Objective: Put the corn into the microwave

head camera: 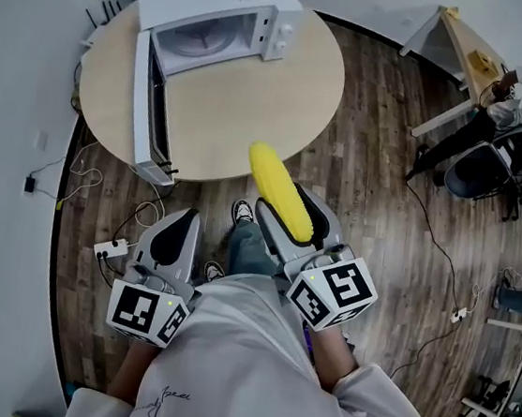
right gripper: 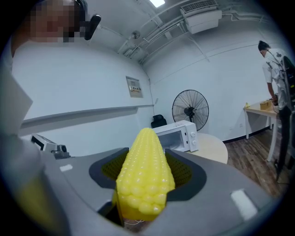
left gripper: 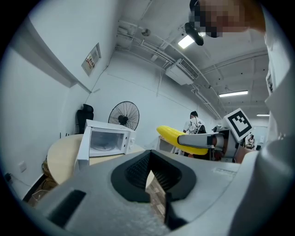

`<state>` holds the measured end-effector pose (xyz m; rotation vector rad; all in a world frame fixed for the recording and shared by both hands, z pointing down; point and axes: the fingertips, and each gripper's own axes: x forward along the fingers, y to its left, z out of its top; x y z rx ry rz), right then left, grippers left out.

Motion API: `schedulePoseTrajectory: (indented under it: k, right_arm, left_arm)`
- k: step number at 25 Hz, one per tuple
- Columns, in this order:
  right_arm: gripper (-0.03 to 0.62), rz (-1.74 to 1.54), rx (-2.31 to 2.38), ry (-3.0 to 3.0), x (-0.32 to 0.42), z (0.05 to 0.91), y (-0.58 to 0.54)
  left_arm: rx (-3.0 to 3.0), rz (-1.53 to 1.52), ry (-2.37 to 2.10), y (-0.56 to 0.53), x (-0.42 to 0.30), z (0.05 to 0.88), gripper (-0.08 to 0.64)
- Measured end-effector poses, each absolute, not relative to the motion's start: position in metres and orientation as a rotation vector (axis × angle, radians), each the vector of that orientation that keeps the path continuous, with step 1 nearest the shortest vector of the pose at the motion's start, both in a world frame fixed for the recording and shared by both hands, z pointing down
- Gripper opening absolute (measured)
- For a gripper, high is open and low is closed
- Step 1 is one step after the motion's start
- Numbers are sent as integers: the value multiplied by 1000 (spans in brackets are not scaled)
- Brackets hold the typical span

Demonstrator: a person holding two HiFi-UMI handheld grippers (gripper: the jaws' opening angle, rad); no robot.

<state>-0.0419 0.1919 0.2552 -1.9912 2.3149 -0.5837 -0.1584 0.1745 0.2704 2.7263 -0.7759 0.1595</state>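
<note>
Two grippers hang over the wooden floor (head camera: 379,170), short of the round table (head camera: 246,97).

At far left in the head view, the microwave (head camera: 219,9) stands on the table's far side. Its door (head camera: 146,108) is swung wide open toward the table's near edge. Only part of the cavity shows from above. The left gripper view looks straight into the microwave (left gripper: 108,138), but that gripper's own grey body cuts off the table (left gripper: 60,154) below.

The left gripper (head camera: 181,224) has its jaws drawn together with nothing between them. In its own view (left gripper: 148,159) the dark pads meet at the tips, and only a thin wedge of floor shows behind them.

Further right, the corn (head camera: 277,191) is clamped lengthwise in the right gripper (head camera: 291,207). Its pointed end reaches just over the table edge, well apart from the microwave. Its butt end is buried between the jaws.

In the right gripper view the corn (right gripper: 144,170) fills the gap of the right gripper (right gripper: 147,156) and hides part of the microwave (right gripper: 177,136). From the left gripper view the corn (left gripper: 177,137) shows side-on.

Both gripper views show a standing fan (left gripper: 123,115) and a person (right gripper: 276,78) at a desk, neither seen from above. The hands on the grippers are hidden under the marker cubes and sleeves.
</note>
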Motion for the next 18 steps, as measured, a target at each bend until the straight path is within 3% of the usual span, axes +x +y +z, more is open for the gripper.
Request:
schedulePoseTrajectory:
  k: [18]
  right_arm:
    - [261,-635,-1855,2452,41,286,55]
  left_arm:
    - [2660,186,-996,45,-77,269,-9]
